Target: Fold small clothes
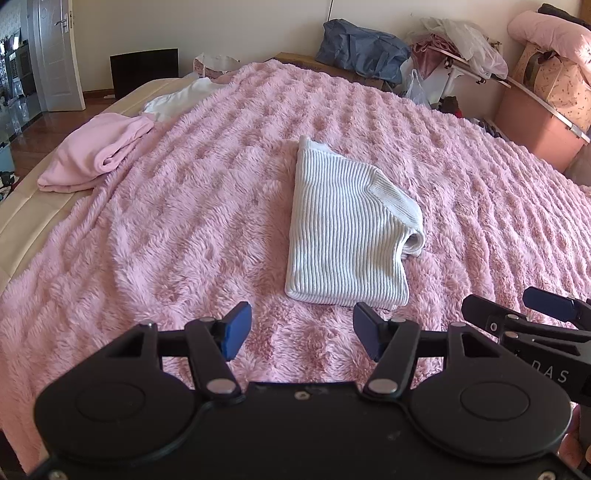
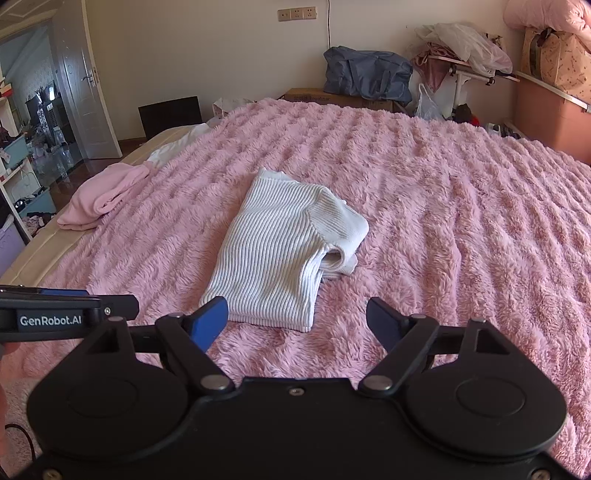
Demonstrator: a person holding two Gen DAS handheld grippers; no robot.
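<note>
- A home bedroom: a wide bed under a fluffy pink blanket (image 2: 424, 206) fills most of both frames.
- Upper left, a white panelled door (image 2: 79, 85) stands open onto a glossy-floored room with shelving.
- Along the far wall at upper right sit a blue duffel bag (image 2: 365, 75), plastic bags and a bundled pink quilt (image 1: 550, 29).
- Wall sockets (image 2: 297, 14) show at top centre.

sweater (image 1: 343, 229): ribbed knit, matt | blanket (image 1: 184, 221): shaggy plush | tool (image 1: 302, 330): matt blk plastic
</note>
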